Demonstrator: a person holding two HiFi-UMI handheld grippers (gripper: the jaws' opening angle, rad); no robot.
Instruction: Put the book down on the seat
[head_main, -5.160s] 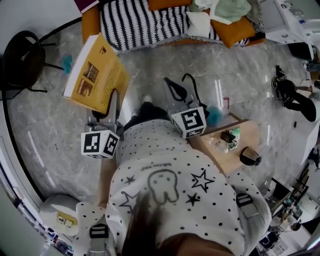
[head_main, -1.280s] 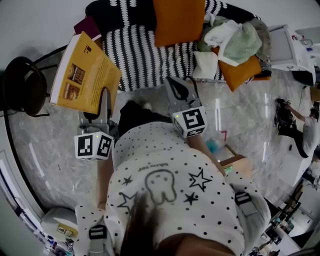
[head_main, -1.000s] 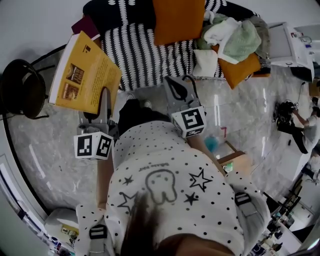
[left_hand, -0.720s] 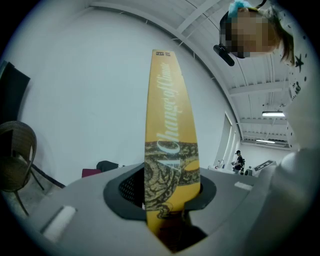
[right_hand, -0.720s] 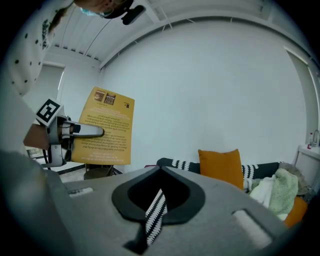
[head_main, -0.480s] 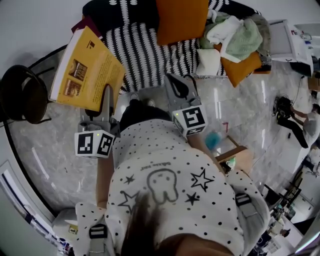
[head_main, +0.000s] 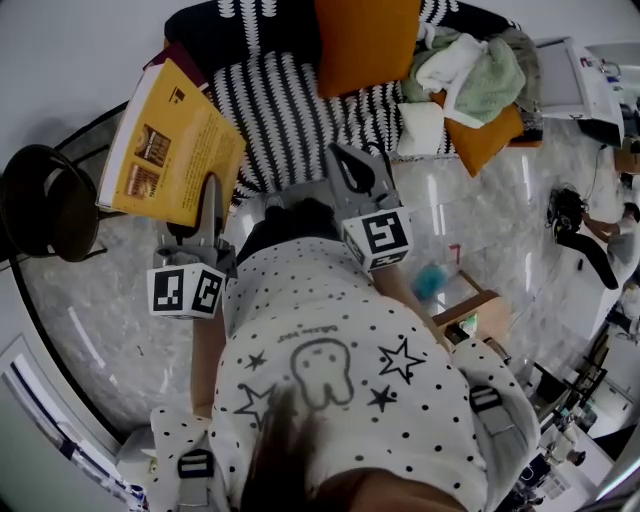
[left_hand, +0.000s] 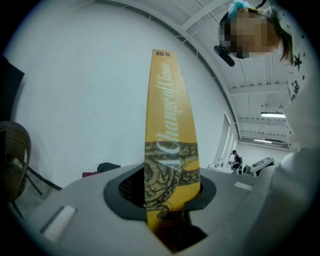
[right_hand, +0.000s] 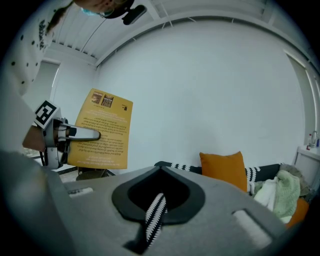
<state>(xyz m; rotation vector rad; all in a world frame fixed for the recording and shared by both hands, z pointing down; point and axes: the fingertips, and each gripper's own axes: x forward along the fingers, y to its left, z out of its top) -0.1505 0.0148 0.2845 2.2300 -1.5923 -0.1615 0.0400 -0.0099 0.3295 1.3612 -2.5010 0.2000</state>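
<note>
A yellow book (head_main: 170, 145) hangs tilted in the air over the sofa's left end, and my left gripper (head_main: 210, 205) is shut on its lower edge. In the left gripper view the book's spine (left_hand: 167, 130) stands upright between the jaws of the left gripper (left_hand: 170, 197). The seat (head_main: 280, 90) is a sofa with a black-and-white striped cover, just ahead of the book. My right gripper (head_main: 350, 172) points at the seat's front edge, shut and holding nothing. From the right gripper (right_hand: 159, 175) view I see the book (right_hand: 102, 130) to the left, with a sliver of striped cover beyond the jaws.
An orange cushion (head_main: 365, 40) leans at the sofa's middle. Green and white clothes (head_main: 465, 65) and a second orange cushion (head_main: 485, 140) fill its right end. A dark round chair (head_main: 35, 205) stands left of the book. A small wooden table (head_main: 470, 315) sits at the right on the marble floor.
The person has stepped closer to the sofa since the earliest frame. Over the last second the book and both grippers have barely shifted, with the left grip unchanged.
</note>
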